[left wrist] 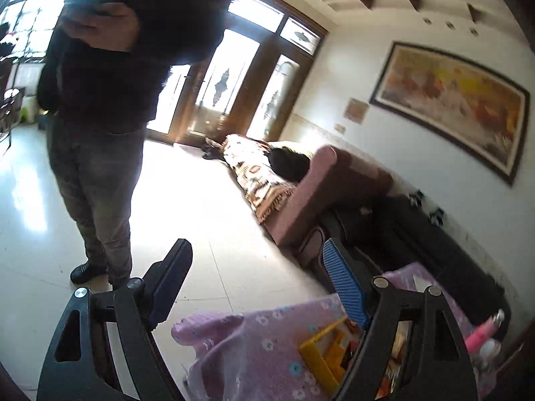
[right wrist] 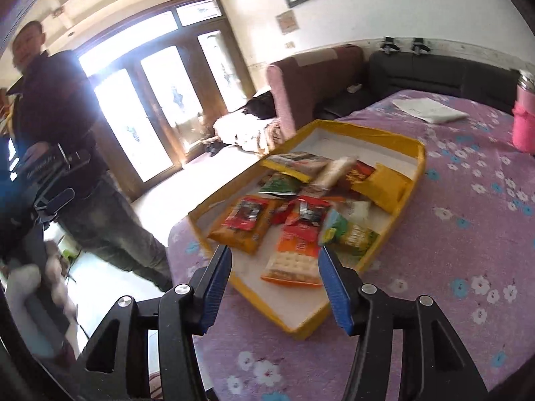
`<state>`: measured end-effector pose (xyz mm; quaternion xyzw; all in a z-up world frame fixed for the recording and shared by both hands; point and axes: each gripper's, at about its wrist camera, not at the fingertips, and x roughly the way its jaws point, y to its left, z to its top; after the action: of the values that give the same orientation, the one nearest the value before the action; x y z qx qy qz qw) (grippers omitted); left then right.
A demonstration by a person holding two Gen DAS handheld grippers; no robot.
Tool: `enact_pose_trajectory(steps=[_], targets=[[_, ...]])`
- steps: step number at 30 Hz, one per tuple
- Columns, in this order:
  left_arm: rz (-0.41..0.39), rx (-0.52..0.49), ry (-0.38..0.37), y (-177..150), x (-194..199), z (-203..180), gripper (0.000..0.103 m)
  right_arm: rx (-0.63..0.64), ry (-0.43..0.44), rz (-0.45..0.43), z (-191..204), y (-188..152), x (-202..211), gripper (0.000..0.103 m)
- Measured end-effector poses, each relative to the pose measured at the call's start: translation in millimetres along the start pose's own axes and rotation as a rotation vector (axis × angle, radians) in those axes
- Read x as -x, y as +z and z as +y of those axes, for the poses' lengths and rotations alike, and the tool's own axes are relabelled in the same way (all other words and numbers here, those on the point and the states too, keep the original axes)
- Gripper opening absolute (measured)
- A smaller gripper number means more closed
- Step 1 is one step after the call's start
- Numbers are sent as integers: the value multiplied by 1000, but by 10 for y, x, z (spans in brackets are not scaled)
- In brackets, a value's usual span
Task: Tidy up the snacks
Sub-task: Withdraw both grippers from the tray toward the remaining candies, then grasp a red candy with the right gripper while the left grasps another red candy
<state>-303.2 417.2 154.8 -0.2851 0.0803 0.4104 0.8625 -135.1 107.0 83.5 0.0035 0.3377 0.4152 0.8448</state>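
The snacks [right wrist: 294, 214] lie heaped in a yellow-walled tray [right wrist: 406, 140] with a white floor, which sits on a table under a purple flowered cloth [right wrist: 468, 234], near the table's edge toward the room. The packets are red, orange, green and yellow; a clear-fronted cracker pack [right wrist: 291, 262] lies nearest the right gripper [right wrist: 274, 287]. That gripper hangs over the near end of the tray with its blue-padded fingers [right wrist: 336, 294] spread apart and nothing between them, pointing down at the packets without touching any. The left gripper [left wrist: 257, 284] is off the corner of the table, tilted, its fingers wide apart and empty; one blue pad [left wrist: 344, 284] shows against the tray's yellow corner [left wrist: 321, 357], the other finger stands over bare floor tiles. At the far side of the cloth a white folded paper [right wrist: 429, 110] lies flat, and a pink bottle [right wrist: 525, 120] with a metal cap stands by the right edge. Beyond the table are a dark sofa [right wrist: 444, 70], a brownish-pink armchair [right wrist: 314, 83], and glass doors [right wrist: 160, 107] blazing with daylight. A person in a dark top and grey trousers [left wrist: 100, 173] stands on the tiles just beside the table, one hand raised at the chest
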Motion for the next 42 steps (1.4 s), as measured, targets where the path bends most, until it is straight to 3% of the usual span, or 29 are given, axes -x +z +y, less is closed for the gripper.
enact_pose_trajectory(steps=[4,7,10,13,19,22,26,31,33,36,38,42], targets=[[-82,101,31,208,128,301,82,89,114,5,419,86,29,57],[-104,107,18,177,145,276,84,133,177,28,657,111,-45,58],[-45,23,-28,29,79,-26,84,142,162,42,681,75,-107,58],[1,-113,-94,-252,96,-505,84,88,102,43,393,20,-66,58],[137,-403,-365,-975,171,-1644,85,-97,-86,37,-661,-30,188,59],[261,-477,-509,-1310,227,-2055,85,-216,-197,33,-1317,-101,432,59],[365,-564,-632,-1781,433,-2328,84,-356,-366,-28,-2157,-185,984,59],[438,-640,-694,-1994,423,-2402,84,-543,-630,-108,-3347,-173,1680,61],[450,-644,-694,-1993,392,-2376,84,-610,-692,-104,-3869,-117,1812,61],[481,-654,-683,-2082,353,-2350,84,-658,-771,-74,-4339,-37,1778,58],[508,-661,-669,-2144,304,-2361,84,-701,-807,-52,-4658,-1,1670,51],[553,-673,-651,-2268,223,-2406,84,-760,-821,-7,-4968,13,1367,41]])
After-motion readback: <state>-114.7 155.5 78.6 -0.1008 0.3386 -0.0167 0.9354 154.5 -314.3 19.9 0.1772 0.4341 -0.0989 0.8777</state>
